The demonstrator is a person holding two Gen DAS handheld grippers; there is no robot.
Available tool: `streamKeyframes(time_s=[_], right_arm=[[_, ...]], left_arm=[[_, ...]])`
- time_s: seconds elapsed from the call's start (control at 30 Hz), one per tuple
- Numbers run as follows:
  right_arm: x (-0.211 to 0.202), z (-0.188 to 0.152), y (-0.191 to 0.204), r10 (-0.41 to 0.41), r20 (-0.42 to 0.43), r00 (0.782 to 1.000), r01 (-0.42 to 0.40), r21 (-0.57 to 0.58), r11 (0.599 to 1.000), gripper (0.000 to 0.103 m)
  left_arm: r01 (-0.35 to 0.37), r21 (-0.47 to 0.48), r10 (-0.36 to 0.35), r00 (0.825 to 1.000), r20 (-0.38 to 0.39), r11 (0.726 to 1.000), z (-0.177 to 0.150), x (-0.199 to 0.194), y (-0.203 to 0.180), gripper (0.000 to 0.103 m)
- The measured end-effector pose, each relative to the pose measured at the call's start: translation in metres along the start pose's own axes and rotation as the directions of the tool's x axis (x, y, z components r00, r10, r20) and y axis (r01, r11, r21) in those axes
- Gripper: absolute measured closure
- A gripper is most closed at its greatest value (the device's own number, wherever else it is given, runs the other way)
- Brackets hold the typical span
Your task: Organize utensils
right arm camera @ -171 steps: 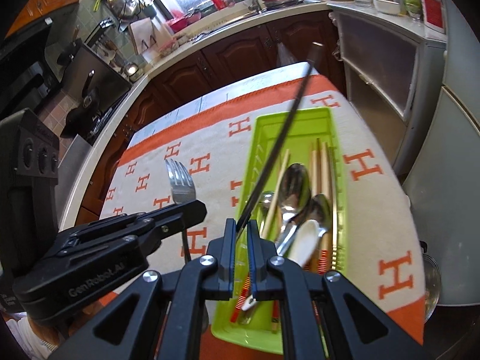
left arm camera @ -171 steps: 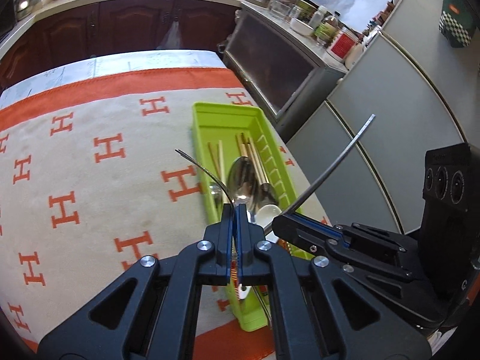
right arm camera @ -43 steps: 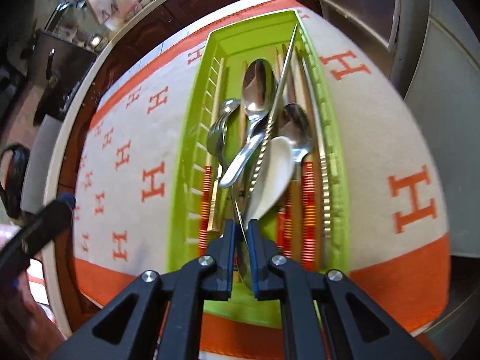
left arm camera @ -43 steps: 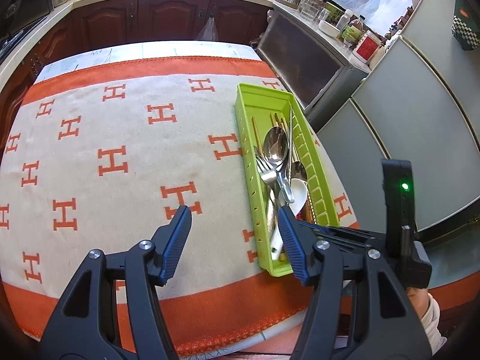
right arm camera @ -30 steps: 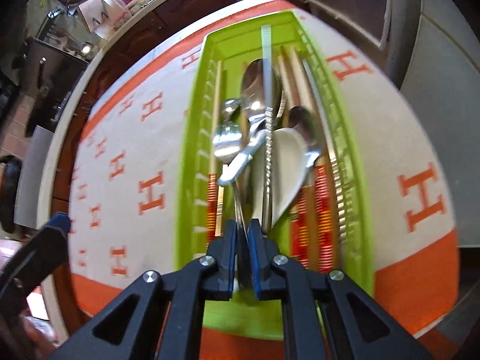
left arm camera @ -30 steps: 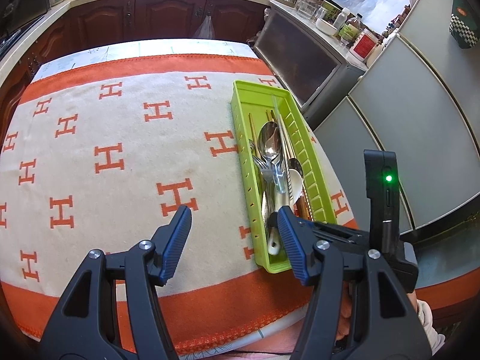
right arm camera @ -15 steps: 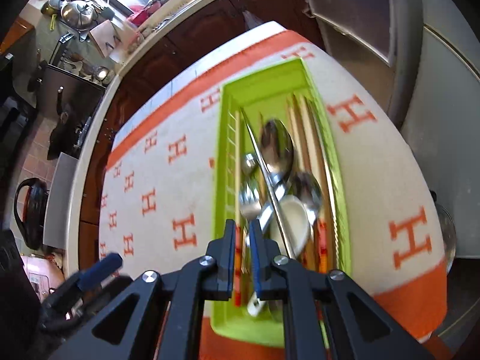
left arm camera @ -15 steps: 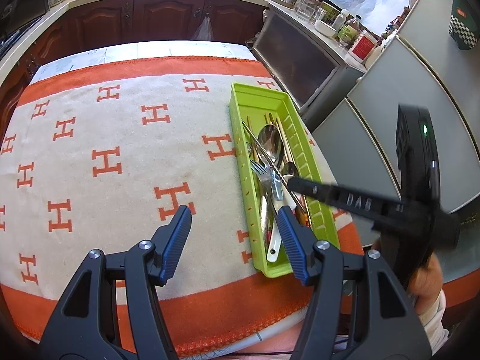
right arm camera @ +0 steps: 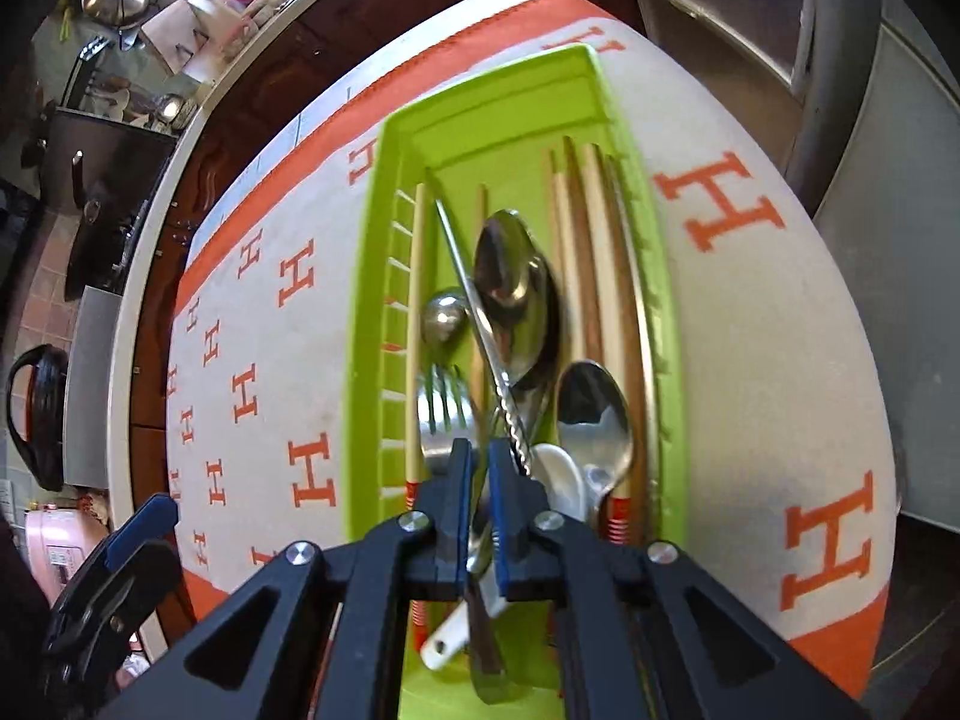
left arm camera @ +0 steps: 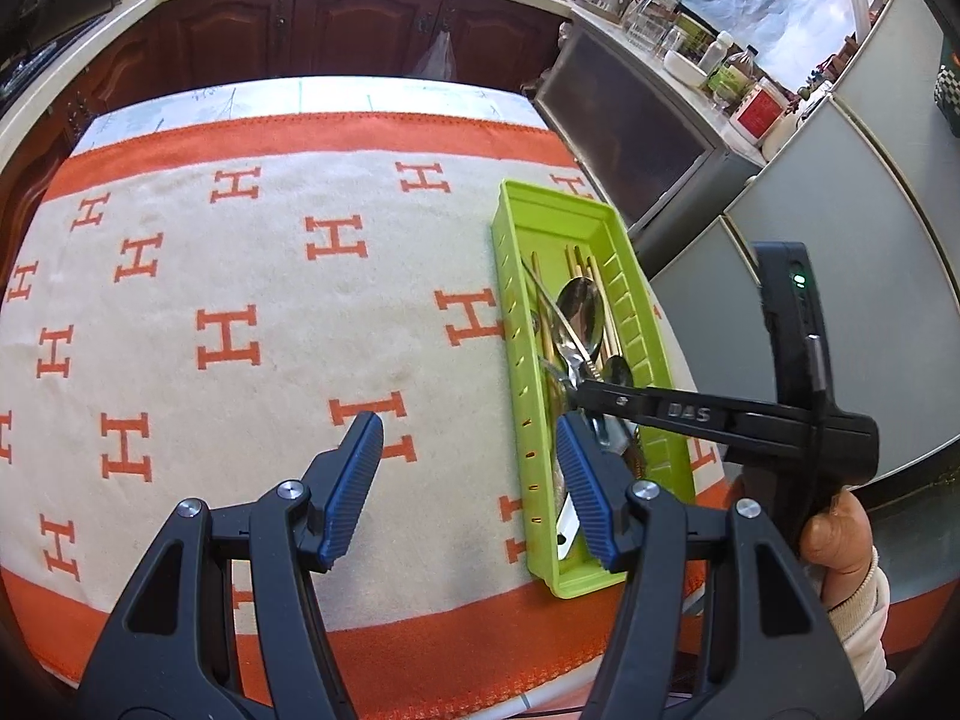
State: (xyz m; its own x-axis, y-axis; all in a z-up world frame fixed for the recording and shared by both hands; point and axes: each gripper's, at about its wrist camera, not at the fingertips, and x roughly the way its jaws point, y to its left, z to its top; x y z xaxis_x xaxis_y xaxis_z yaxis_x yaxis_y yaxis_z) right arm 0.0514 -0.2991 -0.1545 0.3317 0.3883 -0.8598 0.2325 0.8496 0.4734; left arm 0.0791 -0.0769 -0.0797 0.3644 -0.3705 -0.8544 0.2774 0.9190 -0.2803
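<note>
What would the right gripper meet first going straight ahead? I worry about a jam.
Probably the fork lying in the tray, just ahead of the right gripper; depth is unclear.

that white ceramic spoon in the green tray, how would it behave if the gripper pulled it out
The white ceramic spoon looks glazed, so probably slippery between narrow pads. It lies under a metal spoon and other cutlery, so pulling would likely drag neighbours. Likely rigid and chip-prone.

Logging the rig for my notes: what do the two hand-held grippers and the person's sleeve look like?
Both hand-held grippers, left and right, are black plastic with silver screws and ribbed blue pads. The right one carries "DAS" lettering and a green indicator light. The sleeve is cream-coloured.
</note>
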Motion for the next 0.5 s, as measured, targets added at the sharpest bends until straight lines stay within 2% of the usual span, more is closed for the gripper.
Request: streamKeyframes(time_s=[0.13,0.23,0.37,0.43,0.5], right_arm=[[-0.005,-0.005,-0.004,0.0,0.0,1.0,0.0,-0.025,1.0,0.101],[-0.006,-0.01,0.005,-0.004,-0.024,1.0,0.001,-0.088,0.996,0.101],[-0.026,-0.011,0.012,0.028,0.042,0.999,-0.023,-0.102,0.994,0.097],[-0.032,-0.007,0.008,0.002,0.085,0.996,0.005,-0.076,0.997,0.097],[-0.028,-0.005,0.005,-0.017,0.075,0.997,0.022,-0.062,0.998,0.097]], left_arm=[[0.001,0.005,-0.001,1.0,-0.016,1.0,-0.002,0.008,-0.001,0.046],[0.004,0.01,-0.004,1.0,-0.019,1.0,-0.003,0.01,-0.001,0.046],[0.004,0.004,-0.004,1.0,-0.019,1.0,-0.003,0.01,0.001,0.046],[0.007,-0.005,-0.007,1.0,-0.023,1.0,-0.003,0.011,0.002,0.046],[0.011,-0.005,-0.011,1.0,-0.026,1.0,-0.003,0.011,0.002,0.046]])
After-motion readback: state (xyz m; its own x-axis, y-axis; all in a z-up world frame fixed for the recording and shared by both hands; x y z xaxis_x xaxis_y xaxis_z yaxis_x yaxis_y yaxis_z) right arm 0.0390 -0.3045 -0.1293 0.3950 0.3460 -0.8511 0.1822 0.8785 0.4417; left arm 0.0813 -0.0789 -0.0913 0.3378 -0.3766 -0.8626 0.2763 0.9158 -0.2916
